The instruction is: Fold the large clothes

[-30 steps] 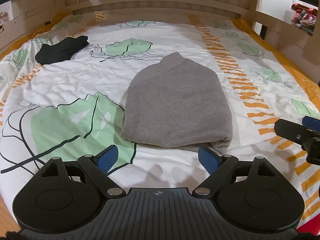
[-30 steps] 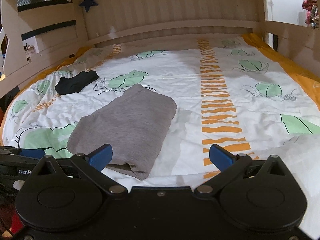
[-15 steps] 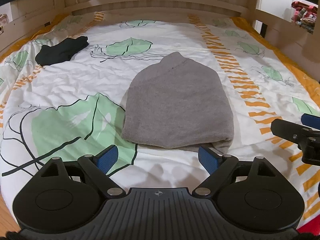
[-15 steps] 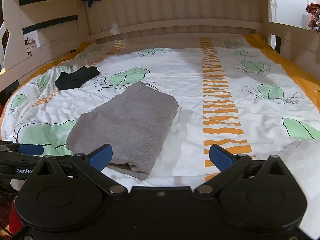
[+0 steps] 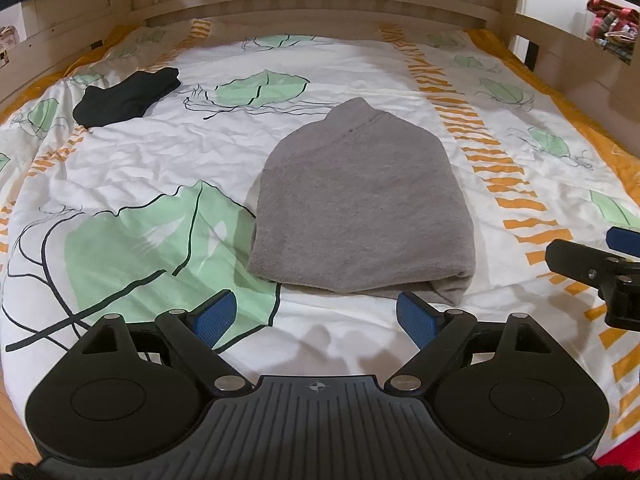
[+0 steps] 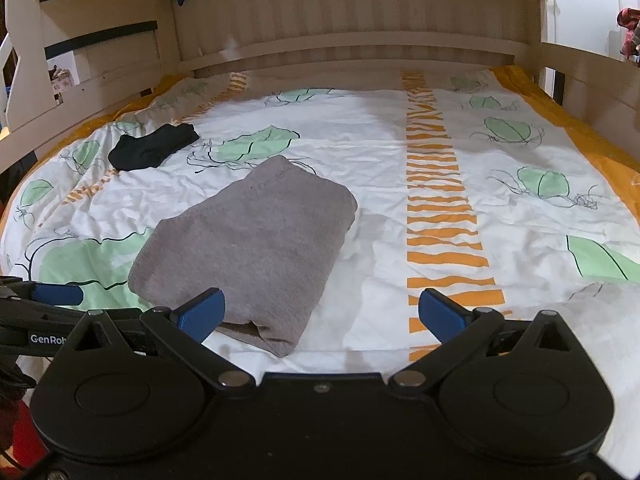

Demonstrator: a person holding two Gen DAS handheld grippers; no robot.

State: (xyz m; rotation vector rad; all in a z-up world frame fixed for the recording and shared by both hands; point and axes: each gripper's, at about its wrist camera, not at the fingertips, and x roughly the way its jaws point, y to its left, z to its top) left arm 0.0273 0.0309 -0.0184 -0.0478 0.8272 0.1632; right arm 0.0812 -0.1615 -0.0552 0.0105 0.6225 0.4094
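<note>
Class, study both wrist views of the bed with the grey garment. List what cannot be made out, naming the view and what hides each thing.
- Grey garment: its inner layers, hidden by its own top fold, both views.
- Its near left corner, right wrist view: covered by a gripper finger.
- Black garment: too small and dark to tell its type.
- Right gripper, left wrist view: cut off by the frame edge.
- Bed's near edge: hidden by the gripper bodies.

Grey garment (image 5: 360, 204) in front of me: knit-looking fabric, folded into a compact thick rectangle, lying flat on the bedspread (image 5: 168, 160) near the bed's middle. Far end narrows to a rounded point, near end shows stacked fold layers at the right corner. Black garment (image 5: 128, 96) is folded small, well apart, far left near the bed's edge.
</note>
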